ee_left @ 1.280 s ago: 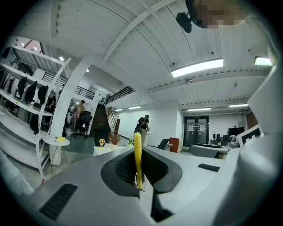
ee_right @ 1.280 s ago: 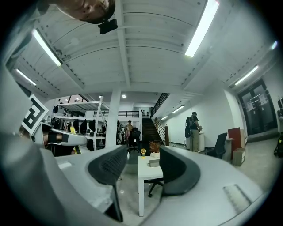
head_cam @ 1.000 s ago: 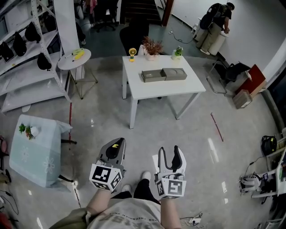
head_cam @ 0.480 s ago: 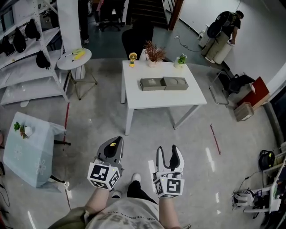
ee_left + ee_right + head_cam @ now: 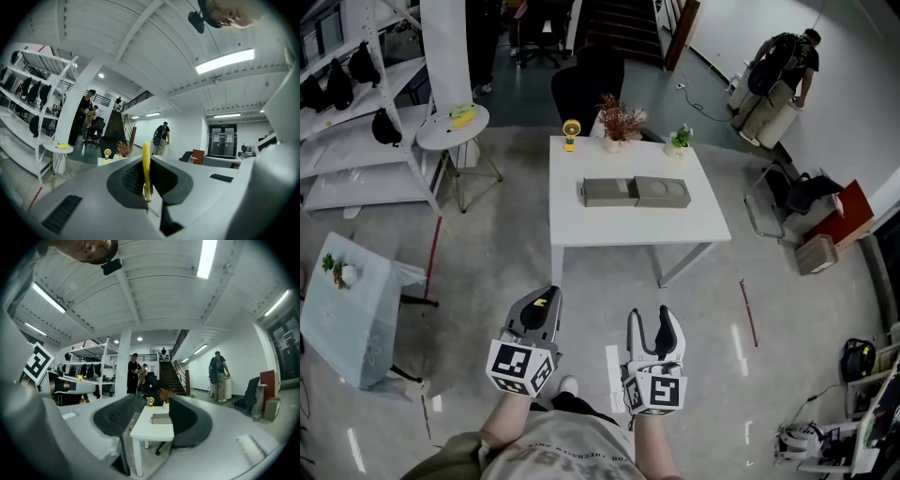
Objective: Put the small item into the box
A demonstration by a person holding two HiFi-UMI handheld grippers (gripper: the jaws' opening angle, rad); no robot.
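A grey box (image 5: 635,192) lies open on the white table (image 5: 628,228) across the floor ahead of me, well away from both grippers; the right gripper view shows the box (image 5: 161,418) on the table (image 5: 149,428) too. My left gripper (image 5: 542,302) is shut on a small, thin yellow item (image 5: 543,303), held low at the left. In the left gripper view the yellow item (image 5: 146,164) stands upright, pinched in the left gripper (image 5: 147,190). My right gripper (image 5: 654,320) is open and holds nothing, as the right gripper (image 5: 147,416) shows in its own view.
On the table's far edge stand a small yellow fan (image 5: 571,132), a dried plant (image 5: 619,118) and a green plant (image 5: 679,140). A round side table (image 5: 455,127) and shelves (image 5: 352,89) are at the left, a pale blue covered table (image 5: 352,314) nearer. A person (image 5: 787,61) stands far right.
The table and box have slid nearer and lower in the head view as I walk toward them. Both grippers stay as they were.
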